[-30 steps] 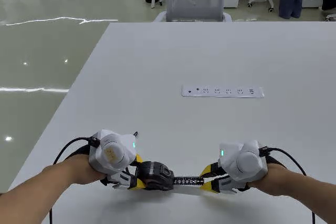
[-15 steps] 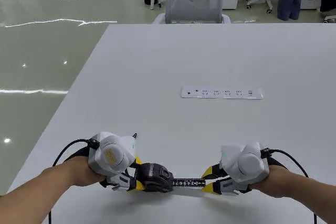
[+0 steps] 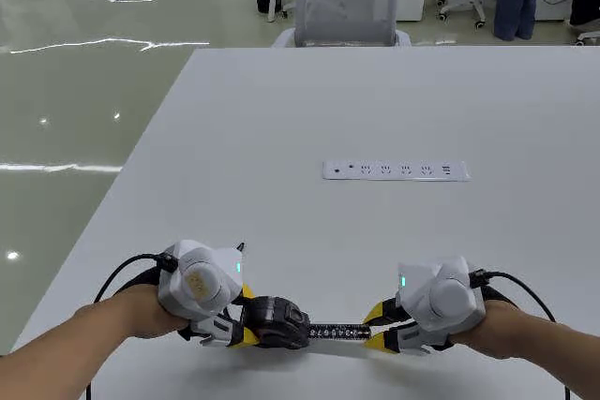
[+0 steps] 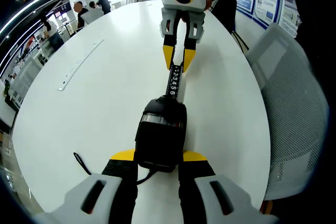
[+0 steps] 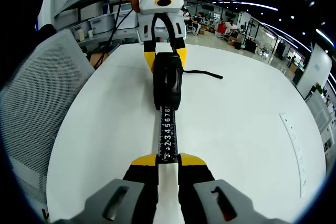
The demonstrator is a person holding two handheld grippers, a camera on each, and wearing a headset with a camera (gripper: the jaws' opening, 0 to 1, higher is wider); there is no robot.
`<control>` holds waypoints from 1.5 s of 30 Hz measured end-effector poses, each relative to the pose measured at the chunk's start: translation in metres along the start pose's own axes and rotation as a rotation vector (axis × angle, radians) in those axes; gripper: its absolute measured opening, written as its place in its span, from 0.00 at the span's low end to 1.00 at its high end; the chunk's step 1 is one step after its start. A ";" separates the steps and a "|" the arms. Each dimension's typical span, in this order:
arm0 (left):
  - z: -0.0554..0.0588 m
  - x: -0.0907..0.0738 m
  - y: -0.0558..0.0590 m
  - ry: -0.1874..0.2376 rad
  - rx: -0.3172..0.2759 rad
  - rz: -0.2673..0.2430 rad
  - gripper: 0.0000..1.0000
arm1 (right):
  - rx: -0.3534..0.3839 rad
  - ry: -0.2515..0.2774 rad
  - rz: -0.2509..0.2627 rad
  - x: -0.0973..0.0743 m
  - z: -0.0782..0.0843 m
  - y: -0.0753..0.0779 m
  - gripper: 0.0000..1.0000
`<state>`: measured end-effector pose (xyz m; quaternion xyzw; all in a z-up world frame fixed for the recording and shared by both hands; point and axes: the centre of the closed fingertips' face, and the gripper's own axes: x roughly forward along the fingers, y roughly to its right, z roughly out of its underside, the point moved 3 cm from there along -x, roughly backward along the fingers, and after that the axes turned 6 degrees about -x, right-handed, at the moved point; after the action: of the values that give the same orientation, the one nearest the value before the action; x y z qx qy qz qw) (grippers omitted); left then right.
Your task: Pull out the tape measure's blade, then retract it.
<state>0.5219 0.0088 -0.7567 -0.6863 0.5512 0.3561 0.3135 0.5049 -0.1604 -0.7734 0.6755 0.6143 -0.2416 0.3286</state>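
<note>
At the near edge of the wide white bench [image 3: 375, 100], a person holds two devices low, facing each other. The left tool [image 3: 247, 314] has its yellow-tipped jaws pressed from both sides on the black, rounded plastic tape measure [image 3: 277, 319], which is low over the bench; I cannot tell if it touches the surface. The right tool [image 3: 380, 327] pinches the free end of the narrow black blade [image 3: 337, 332] with white numbers. The blade is drawn out a short way and runs straight between the two tools; in the right gripper view the figures up to 8 can be read. A thin black wrist strap [image 5: 202, 73] lies on the bench beside the case. A long white power strip [image 3: 396, 170] lies well apart, near the middle of the bench.
</note>
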 end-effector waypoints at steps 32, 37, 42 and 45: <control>-0.001 0.001 0.000 0.000 -0.004 -0.002 0.25 | 0.003 -0.013 0.002 -0.006 0.009 -0.001 0.12; 0.000 0.001 0.000 0.000 -0.005 -0.001 0.25 | 0.004 -0.014 0.004 -0.007 0.011 -0.001 0.12; 0.000 0.001 0.000 0.000 -0.006 -0.002 0.25 | 0.002 -0.015 0.006 -0.009 0.012 0.000 0.12; -0.001 0.001 0.000 0.000 -0.007 -0.002 0.25 | 0.004 -0.016 0.006 -0.010 0.013 0.000 0.12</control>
<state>0.5226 0.0080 -0.7571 -0.6879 0.5495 0.3577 0.3115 0.5044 -0.1769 -0.7751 0.6761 0.6091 -0.2470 0.3330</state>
